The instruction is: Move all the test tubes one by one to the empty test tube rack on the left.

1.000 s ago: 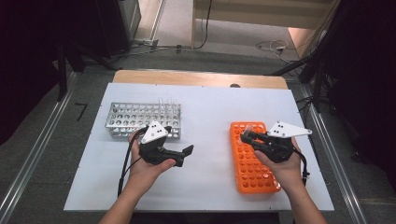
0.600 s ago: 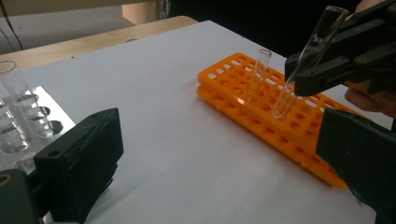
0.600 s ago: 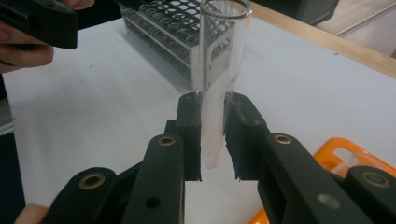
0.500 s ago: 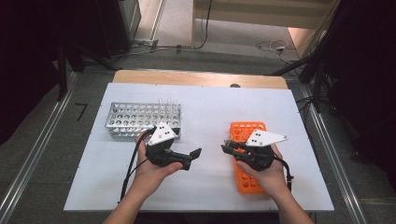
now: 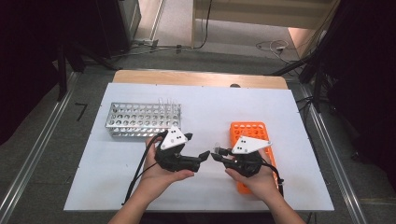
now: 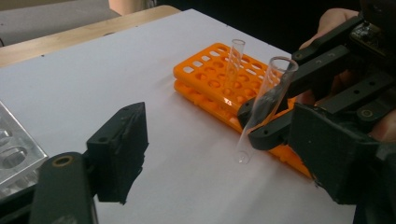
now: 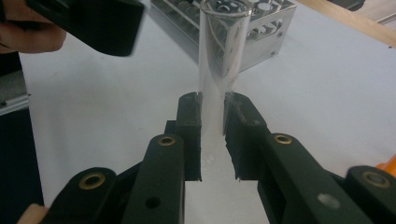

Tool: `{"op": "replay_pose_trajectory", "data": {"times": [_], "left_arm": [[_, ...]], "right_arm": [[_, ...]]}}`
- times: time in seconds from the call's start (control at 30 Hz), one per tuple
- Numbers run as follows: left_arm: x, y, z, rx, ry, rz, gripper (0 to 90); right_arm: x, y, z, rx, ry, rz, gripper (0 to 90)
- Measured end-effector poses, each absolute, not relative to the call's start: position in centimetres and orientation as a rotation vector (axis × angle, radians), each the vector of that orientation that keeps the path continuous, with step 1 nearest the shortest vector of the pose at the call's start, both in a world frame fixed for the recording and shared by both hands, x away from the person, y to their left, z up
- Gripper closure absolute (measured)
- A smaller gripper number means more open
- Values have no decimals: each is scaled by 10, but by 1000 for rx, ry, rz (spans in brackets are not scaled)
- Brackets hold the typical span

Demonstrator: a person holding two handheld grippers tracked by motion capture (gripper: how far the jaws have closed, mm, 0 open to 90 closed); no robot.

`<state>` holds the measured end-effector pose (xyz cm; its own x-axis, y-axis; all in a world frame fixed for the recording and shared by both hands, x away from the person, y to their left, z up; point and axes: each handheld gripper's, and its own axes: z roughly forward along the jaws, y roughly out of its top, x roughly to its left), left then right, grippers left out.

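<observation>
Near the worktop's front edge, the right gripper (image 5: pixel 216 154) is clamping a glass tube (image 6: pixel 261 109) while the left gripper (image 5: pixel 204 155), fingers closing around nothing yet, is nearing it; a handover looks next, needing those fingers square on the tube

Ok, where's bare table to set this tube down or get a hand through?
Bare white board lies beyond both grippers, between the metal rack and the orange rack. More lies left of the left gripper, below the metal rack. It is crowded at centre front, where the right gripper holds the tube close to the left fingers.
</observation>
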<state>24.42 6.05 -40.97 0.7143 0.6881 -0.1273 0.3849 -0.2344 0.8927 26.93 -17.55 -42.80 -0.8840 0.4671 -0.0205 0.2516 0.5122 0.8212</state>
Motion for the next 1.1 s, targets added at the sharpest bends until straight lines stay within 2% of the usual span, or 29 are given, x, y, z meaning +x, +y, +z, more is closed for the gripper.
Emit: {"op": "replay_pose_trajectory", "data": {"times": [0.43,0.63,0.87,1.0,1.1], "left_arm": [[241,45,-414,1914,777,311,550],[241,42,-416,1942,785,315,640],[241,41,-418,1961,779,304,691],[241,41,-418,1972,769,299,750],[241,41,-418,1972,767,301,753]], "right_arm": [[259,-156,-436,521,2552,1210,742],[256,-152,-438,484,2555,1164,742],[256,-152,-437,477,2551,1163,742],[256,-152,-438,474,2551,1152,742],[256,-152,-438,471,2550,1154,742]]}}
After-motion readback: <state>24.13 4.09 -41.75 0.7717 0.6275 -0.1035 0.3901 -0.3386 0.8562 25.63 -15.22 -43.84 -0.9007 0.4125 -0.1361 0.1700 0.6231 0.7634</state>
